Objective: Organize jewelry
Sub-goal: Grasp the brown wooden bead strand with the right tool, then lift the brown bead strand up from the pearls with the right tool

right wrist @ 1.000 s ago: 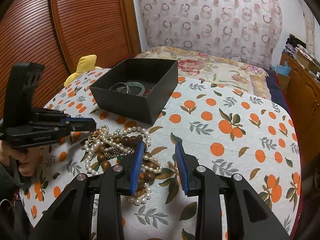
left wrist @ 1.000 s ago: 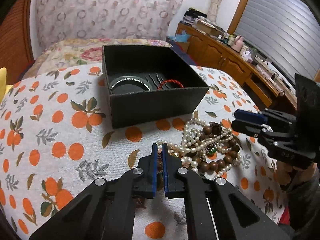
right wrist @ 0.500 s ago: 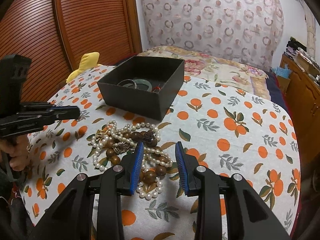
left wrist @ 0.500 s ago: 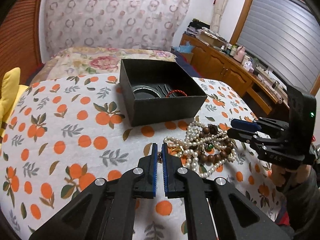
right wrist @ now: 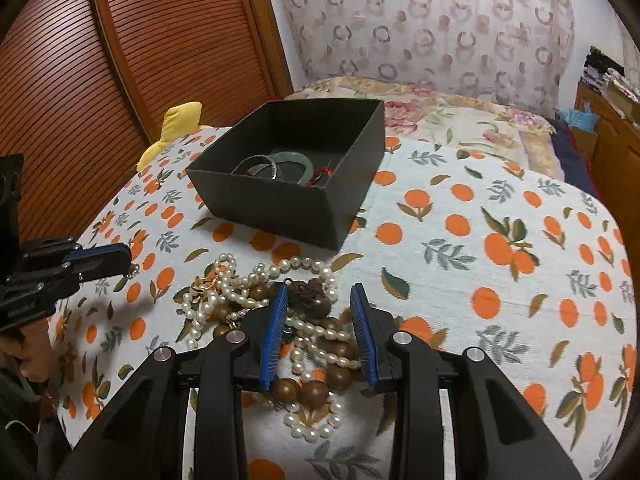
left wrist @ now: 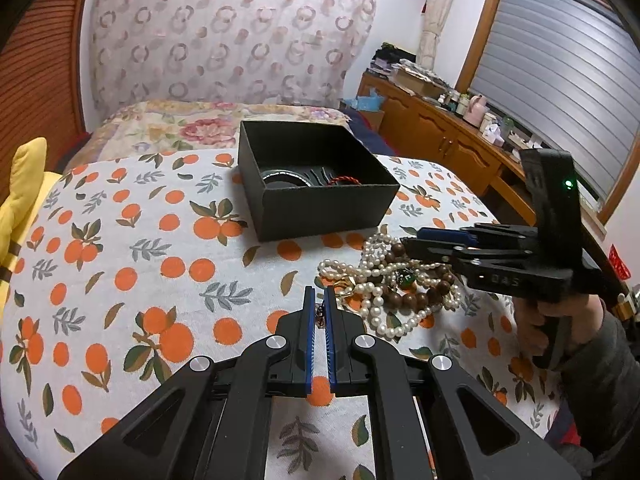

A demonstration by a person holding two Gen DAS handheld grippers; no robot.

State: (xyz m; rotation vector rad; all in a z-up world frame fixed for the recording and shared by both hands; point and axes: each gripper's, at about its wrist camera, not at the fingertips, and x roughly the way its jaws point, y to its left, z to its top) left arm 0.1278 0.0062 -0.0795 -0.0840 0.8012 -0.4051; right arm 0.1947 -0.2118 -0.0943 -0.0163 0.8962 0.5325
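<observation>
A tangled pile of pearl strands and brown wooden beads (left wrist: 394, 292) (right wrist: 240, 300) lies on the orange-print cloth, in front of an open black box (left wrist: 320, 210) (right wrist: 276, 208). The box holds a green bangle (right wrist: 292, 160), a silver bangle and a red cord bracelet (left wrist: 344, 179). My left gripper (left wrist: 319, 294) (right wrist: 127, 257) is shut on a small dark metal trinket (left wrist: 320, 315) (right wrist: 133, 268), held off to the left of the pile. My right gripper (right wrist: 318, 294) (left wrist: 416, 238) hovers just over the pile's right part, jaws partly open, with beads below them and nothing pinched.
A yellow plush toy (left wrist: 20, 196) (right wrist: 176, 128) lies at the cloth's left edge. A floral bed (left wrist: 208, 124) is beyond the box, and a wooden slatted door (right wrist: 120, 60) stands to the left. A cluttered wooden sideboard (left wrist: 452, 148) runs along the right. A person's hands hold both grippers.
My left gripper has drawn back from the pile and box with the trinket still pinched. My right gripper has come forward and lower over the beads.
</observation>
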